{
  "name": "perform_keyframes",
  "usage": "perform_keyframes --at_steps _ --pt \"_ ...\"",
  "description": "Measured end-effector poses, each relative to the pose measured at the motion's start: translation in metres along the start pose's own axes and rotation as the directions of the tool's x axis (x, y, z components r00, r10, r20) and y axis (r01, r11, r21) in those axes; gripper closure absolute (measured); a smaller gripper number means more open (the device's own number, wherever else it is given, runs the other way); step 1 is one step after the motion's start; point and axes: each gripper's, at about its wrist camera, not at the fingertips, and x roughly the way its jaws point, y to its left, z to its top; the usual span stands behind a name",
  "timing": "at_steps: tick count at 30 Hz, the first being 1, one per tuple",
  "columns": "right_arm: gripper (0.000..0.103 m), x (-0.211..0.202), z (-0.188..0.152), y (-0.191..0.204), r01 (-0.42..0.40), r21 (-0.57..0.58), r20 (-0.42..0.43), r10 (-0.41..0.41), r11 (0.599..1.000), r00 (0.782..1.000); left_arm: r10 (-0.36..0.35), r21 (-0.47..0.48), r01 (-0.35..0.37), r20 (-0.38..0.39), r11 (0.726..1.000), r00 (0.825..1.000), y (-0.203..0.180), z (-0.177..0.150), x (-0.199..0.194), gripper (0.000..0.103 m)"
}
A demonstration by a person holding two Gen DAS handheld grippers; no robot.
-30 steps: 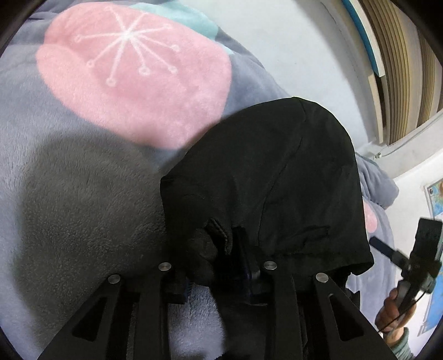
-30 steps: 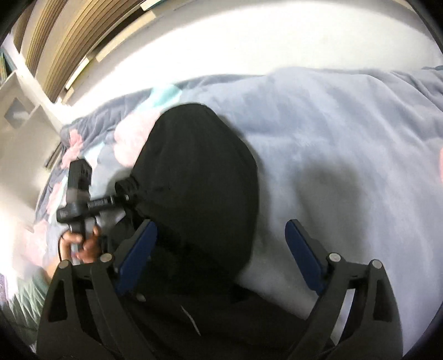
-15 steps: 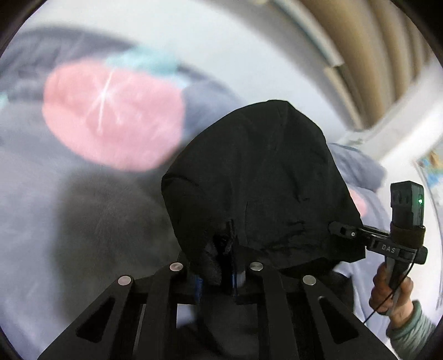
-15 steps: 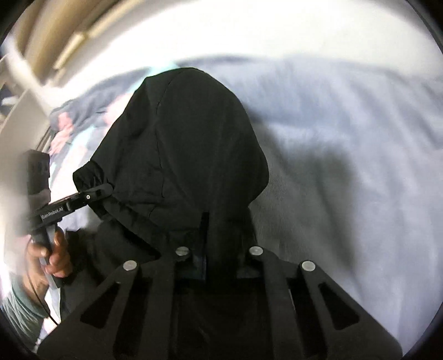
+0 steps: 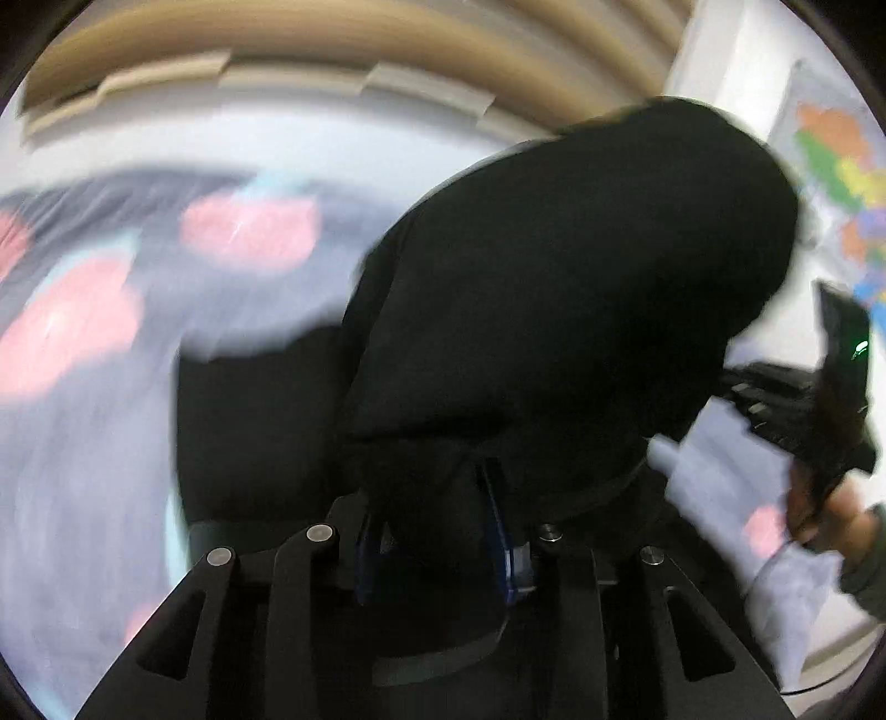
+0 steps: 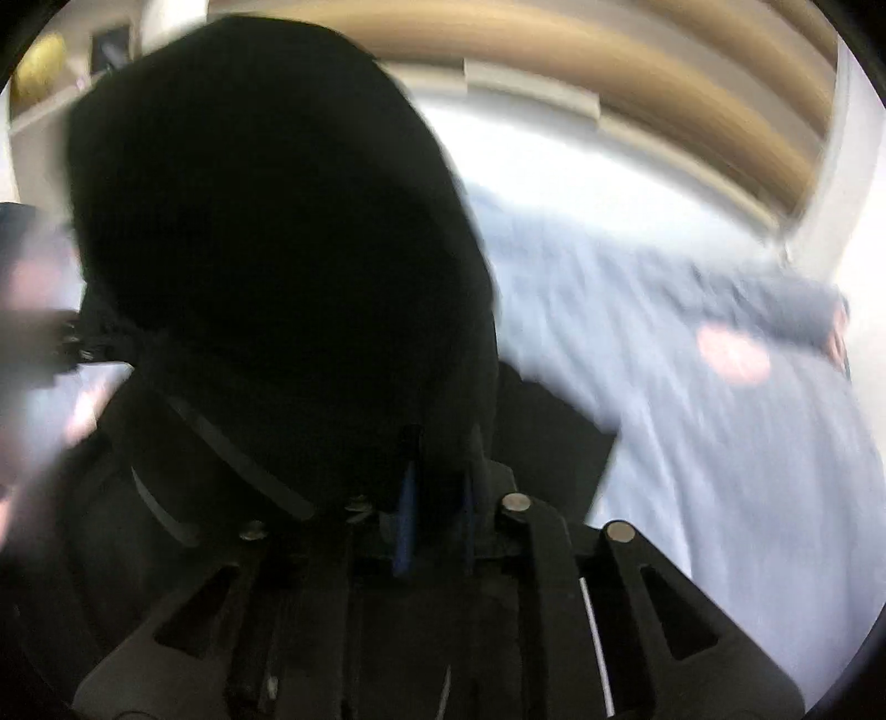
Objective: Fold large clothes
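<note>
A black hooded garment (image 5: 565, 299) fills the middle of both blurred views; it also shows in the right wrist view (image 6: 266, 238). My left gripper (image 5: 437, 531) is shut on the garment's edge near the hood base. My right gripper (image 6: 434, 515) is shut on the garment's other side. The hood hangs lifted above the bed. The right gripper's body and the hand holding it show at the right of the left wrist view (image 5: 814, 410).
A grey-blue fleece blanket (image 5: 83, 421) with pink circles covers the bed; it also shows in the right wrist view (image 6: 720, 421). A white wall and wooden slatted headboard (image 5: 332, 50) lie behind. A coloured map (image 5: 841, 183) hangs at the right.
The right gripper closed on the garment. Both grippers have lifted the hood off the blanket, and the views have tilted up toward the wall.
</note>
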Motion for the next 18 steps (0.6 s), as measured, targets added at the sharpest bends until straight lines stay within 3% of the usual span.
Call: perform_keyframes --at_steps 3,5,7,9,10,13,16,18 --pt "0.085 0.022 -0.037 -0.012 0.01 0.074 -0.174 0.003 0.997 0.985 0.071 -0.134 -0.091 -0.143 0.987 0.987 0.034 -0.049 0.007 0.074" --pt "0.083 0.024 -0.046 -0.024 -0.022 0.155 -0.239 0.059 0.988 0.969 0.072 -0.193 -0.1 -0.147 0.976 0.986 0.048 -0.056 -0.005 0.076" --pt "0.077 0.013 -0.036 -0.031 -0.051 0.206 -0.228 0.099 0.977 0.969 0.087 -0.194 -0.108 -0.111 0.975 0.99 0.048 -0.041 -0.027 0.076" --pt "0.058 -0.002 -0.014 -0.036 -0.079 0.231 -0.179 0.122 0.97 0.976 0.086 -0.162 -0.094 -0.058 0.982 0.995 0.035 -0.013 -0.046 0.074" --pt "0.053 -0.008 0.001 -0.036 -0.099 0.242 -0.15 0.138 0.965 0.979 0.073 -0.149 -0.078 -0.037 0.986 0.997 0.028 0.001 -0.05 0.073" --pt "0.051 -0.013 0.044 -0.026 -0.143 0.26 -0.081 0.169 0.955 0.982 0.042 -0.117 -0.04 0.009 0.992 0.999 0.003 0.044 -0.049 0.07" --pt "0.051 0.008 0.069 -0.012 -0.173 0.276 -0.097 0.207 0.945 0.974 -0.004 -0.102 0.005 0.003 0.995 1.0 -0.02 0.068 -0.022 0.067" --pt "0.051 0.037 0.071 0.002 -0.203 0.283 -0.153 0.253 0.937 0.955 -0.036 -0.116 0.03 -0.047 0.993 0.998 -0.024 0.064 0.004 0.067"
